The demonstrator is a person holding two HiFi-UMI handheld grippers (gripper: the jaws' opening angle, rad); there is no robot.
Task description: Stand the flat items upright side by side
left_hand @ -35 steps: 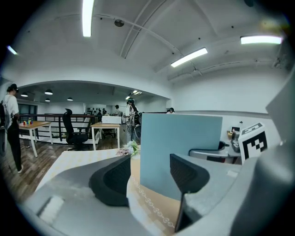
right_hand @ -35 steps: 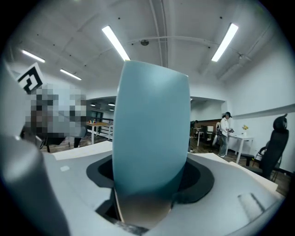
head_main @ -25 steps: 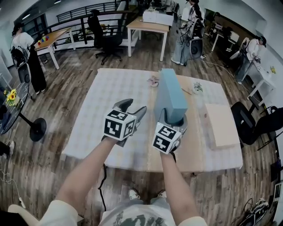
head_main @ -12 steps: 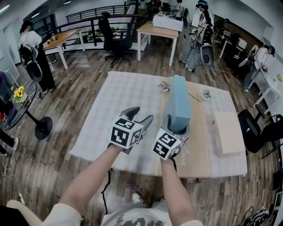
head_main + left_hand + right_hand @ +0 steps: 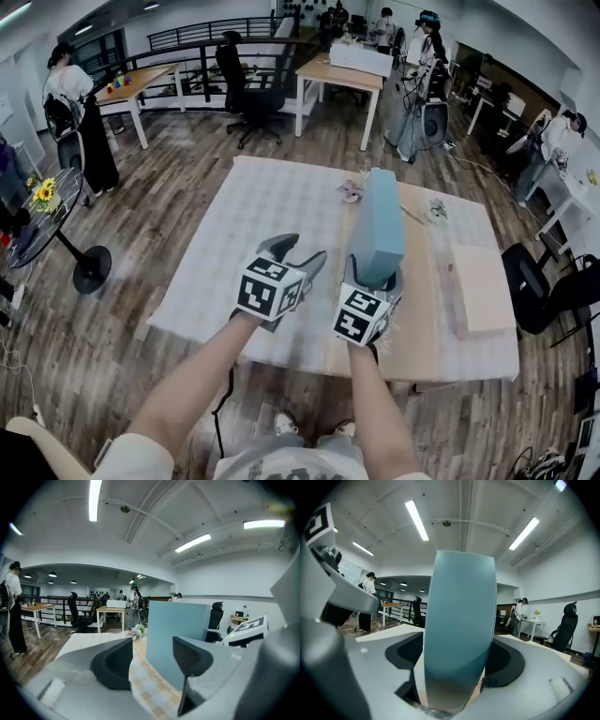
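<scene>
1. Blue slab (image 5: 378, 225) stands upright on its long edge on the table (image 5: 187, 323), right of the middle, with its thin end toward the person.
2. Checked cloth (image 5: 262, 216) covers the tabletop, and the slab rests on it.
3. Right gripper (image 5: 375, 272) sits at the slab's near end with the slab between its jaws.
4. In the right gripper view the slab (image 5: 461, 620) fills the middle, rising tall between the two dark pads of the gripper (image 5: 459, 658).
5. Those jaws have just been opening. A strip of cloth shows between the left pad and the slab. The right pad is just beside the slab's other face, so the hold looks released.
6. Left gripper (image 5: 298, 251) hovers over bare cloth just left of the slab, near the right gripper but apart from it.
7. In the left gripper view the jaws of the gripper (image 5: 152, 644) stand wide apart, with only cloth between them. The slab (image 5: 176, 630) stands past the right jaw, its broad face in view.
8. Tan board (image 5: 483, 286) lies flat near the table's right edge, well apart from the slab.
9. Small flowers (image 5: 350, 190) lie on the cloth beyond the slab's far end.
10. Other desks, chairs and people fill the room behind the table.
</scene>
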